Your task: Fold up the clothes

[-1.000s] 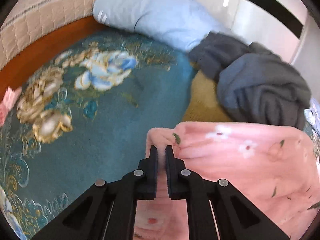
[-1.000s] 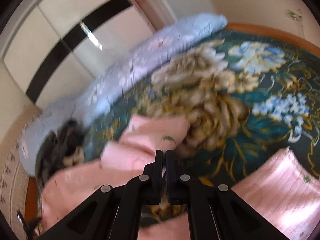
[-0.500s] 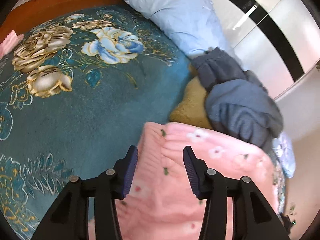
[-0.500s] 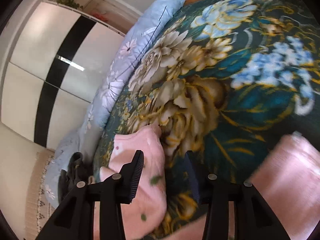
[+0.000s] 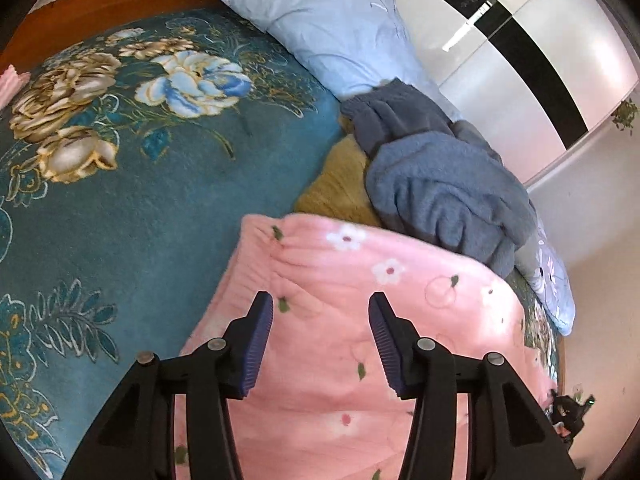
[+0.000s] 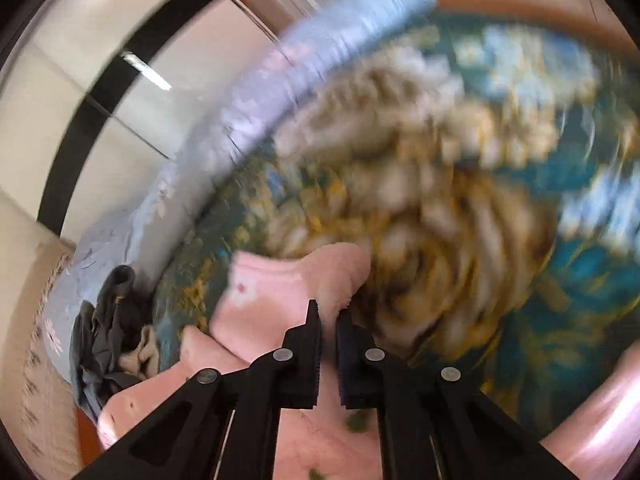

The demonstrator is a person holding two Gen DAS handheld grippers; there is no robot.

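A pink flowered fleece garment [image 5: 360, 272] lies folded on the bed, its ribbed edge toward the teal blanket. My left gripper [image 5: 320, 304] hovers over it; its jaws are opening, with nothing pressed between them. In the blurred right wrist view the same pink garment [image 6: 276, 284] bunches into a fold at its far end. My right gripper [image 6: 329, 314] is shut on that fold, and pink cloth shows in the narrow gap between the pads.
A teal floral blanket [image 5: 140, 208] covers the bed. Blue-grey fleece clothes [image 5: 440, 176] and a mustard piece [image 5: 340, 188] are heaped beside a light blue pillow [image 5: 332, 28]. Wardrobe doors [image 5: 540, 80] stand behind. More pink cloth [image 6: 600, 412] lies at the lower right.
My left gripper let go of the pink garment's corner, opened and drew back above it. My right gripper opened over the pink fold, then shut on it while moving.
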